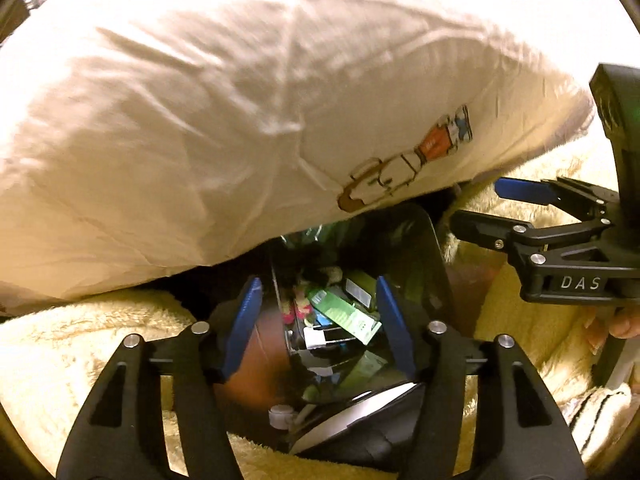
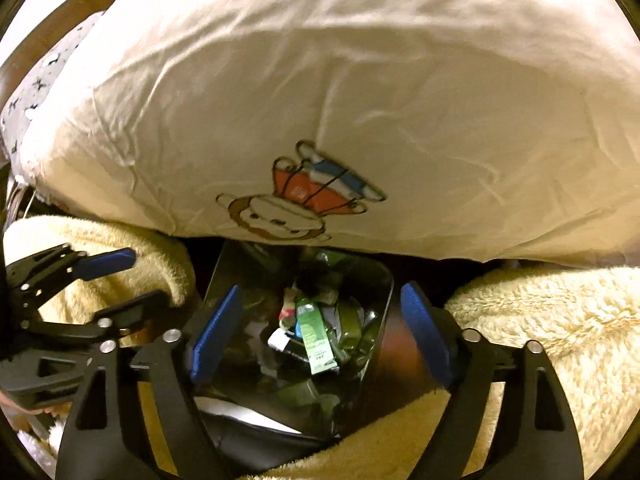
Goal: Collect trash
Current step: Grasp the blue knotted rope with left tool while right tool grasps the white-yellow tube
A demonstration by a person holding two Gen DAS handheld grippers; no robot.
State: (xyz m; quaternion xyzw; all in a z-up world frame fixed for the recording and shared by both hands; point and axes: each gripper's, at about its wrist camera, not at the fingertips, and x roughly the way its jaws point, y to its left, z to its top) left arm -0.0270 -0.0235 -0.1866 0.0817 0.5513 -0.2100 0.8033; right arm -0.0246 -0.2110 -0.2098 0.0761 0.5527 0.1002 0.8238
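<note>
Both my grippers point steeply down over a dark trash bin (image 2: 384,280). Left gripper (image 1: 318,316): jaws spread, nothing between the blue pads (image 1: 240,320), just the bin's inside seen through the gap. Right gripper (image 2: 320,332): jaws spread wider, also w/ nothing held. In the right wrist view the left gripper shows at the left edge, jaws apart; in the left wrist view the right one sits at the right edge, w/ fingertips of a hand (image 1: 624,324) below it.

Trash in the bin, between & just past my pads: a green carton (image 2: 316,340) lying on top, most legible item; a white-and-black wrapper (image 1: 320,336) just beside it; something pink (image 1: 300,308) at the left in the left view; a dark green pack (image 2: 348,328) right of the carton. Rest is a dim jumble, can't tell items apart. A small white cap-like thing (image 1: 280,416) at the bin's near edge, blurred.

Fluffy cream blanket (image 2: 560,320) wraps the bin left, right & near, covering its near rim. Beyond, a big white pillow (image 2: 320,100) w/ a cartoon monkey print (image 2: 296,200) overhangs the bin's far side, hiding that rim. Far left: grey patterned fabric (image 2: 36,92), cut off.
</note>
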